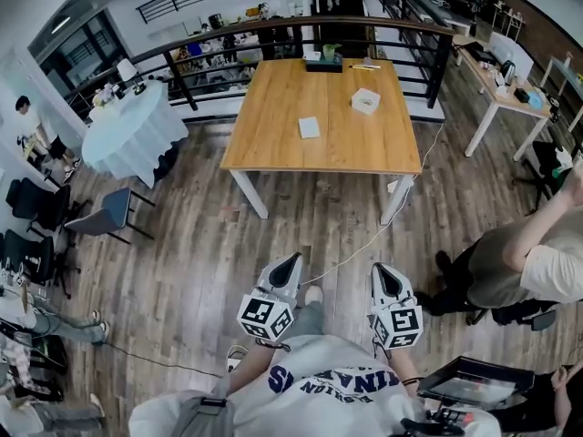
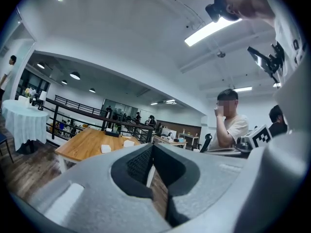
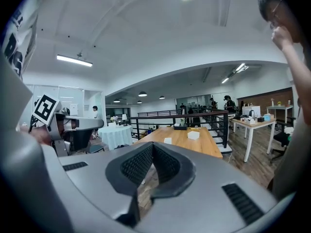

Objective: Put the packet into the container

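Observation:
The flat white packet (image 1: 310, 127) lies on the wooden table (image 1: 273, 144), well ahead of me. A small white open container (image 1: 365, 100) stands to its right and a bit farther back. Both grippers hang close to my body over the floor, far from the table. My left gripper (image 1: 290, 260) is shut with nothing in it, and so is my right gripper (image 1: 381, 269). In the left gripper view the packet (image 2: 105, 149) and container (image 2: 128, 143) show small beyond the shut left gripper (image 2: 152, 147). The right gripper view shows the packet (image 3: 167, 141) and container (image 3: 193, 135) past the right gripper (image 3: 152, 147).
A round table with a white cloth (image 1: 132, 130) and dark chairs (image 1: 109, 215) stand at the left. A black railing (image 1: 273, 35) runs behind the table. A person (image 1: 519, 262) sits at my right. A cable (image 1: 364, 244) crosses the floor, and a second desk (image 1: 496, 89) is at far right.

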Demonstrator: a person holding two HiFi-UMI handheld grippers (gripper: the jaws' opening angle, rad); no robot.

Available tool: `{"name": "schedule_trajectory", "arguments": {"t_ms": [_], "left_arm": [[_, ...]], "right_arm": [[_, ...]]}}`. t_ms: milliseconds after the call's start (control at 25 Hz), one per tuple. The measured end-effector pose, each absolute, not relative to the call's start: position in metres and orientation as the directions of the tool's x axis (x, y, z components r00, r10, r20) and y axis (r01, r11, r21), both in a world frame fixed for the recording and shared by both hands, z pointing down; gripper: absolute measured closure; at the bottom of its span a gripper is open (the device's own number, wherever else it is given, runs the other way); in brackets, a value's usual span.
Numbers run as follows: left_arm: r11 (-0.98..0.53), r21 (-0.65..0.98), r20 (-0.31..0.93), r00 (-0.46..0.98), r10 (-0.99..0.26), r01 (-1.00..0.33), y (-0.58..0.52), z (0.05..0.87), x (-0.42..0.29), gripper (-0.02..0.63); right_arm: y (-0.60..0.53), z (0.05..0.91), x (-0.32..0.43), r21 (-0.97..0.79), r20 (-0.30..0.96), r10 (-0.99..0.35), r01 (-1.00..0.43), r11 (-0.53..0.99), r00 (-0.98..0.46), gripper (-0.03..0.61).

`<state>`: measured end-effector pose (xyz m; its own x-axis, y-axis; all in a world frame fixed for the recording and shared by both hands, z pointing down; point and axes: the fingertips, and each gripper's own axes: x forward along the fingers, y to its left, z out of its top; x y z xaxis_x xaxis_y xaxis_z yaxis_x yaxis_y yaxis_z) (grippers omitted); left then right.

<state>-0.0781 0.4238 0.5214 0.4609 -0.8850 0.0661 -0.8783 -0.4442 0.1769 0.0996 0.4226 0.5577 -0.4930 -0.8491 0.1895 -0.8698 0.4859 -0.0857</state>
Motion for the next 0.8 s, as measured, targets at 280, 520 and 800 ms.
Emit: {"name": "schedule_trajectory", "arguments": {"t_ms": [280, 520, 800], "left_arm": [[-0.456, 0.156, 0.068, 0.470, -0.880, -0.876, 0.375, 0.520, -0.098, 0.608], [-0.464, 0.169, 0.069, 0.480, -0.875, -0.870, 0.336, 0.527, -0.115, 0.607], [-0.506, 0.142, 0.061, 0.518, -0.853, -0.851, 0.294, 0.521, -0.132, 0.608]], "right_arm": [[0.379, 0.550, 0.072, -0.086, 0.191, -0.842, -0.863, 0.498, -0.505, 0.569], [0.343, 0.554, 0.048, -0.075, 0.209, -0.833, -0.857, 0.509, -0.513, 0.569], [0.298, 0.538, 0.024, -0.053, 0.202, -0.849, -0.871, 0.488, -0.488, 0.569]]}}
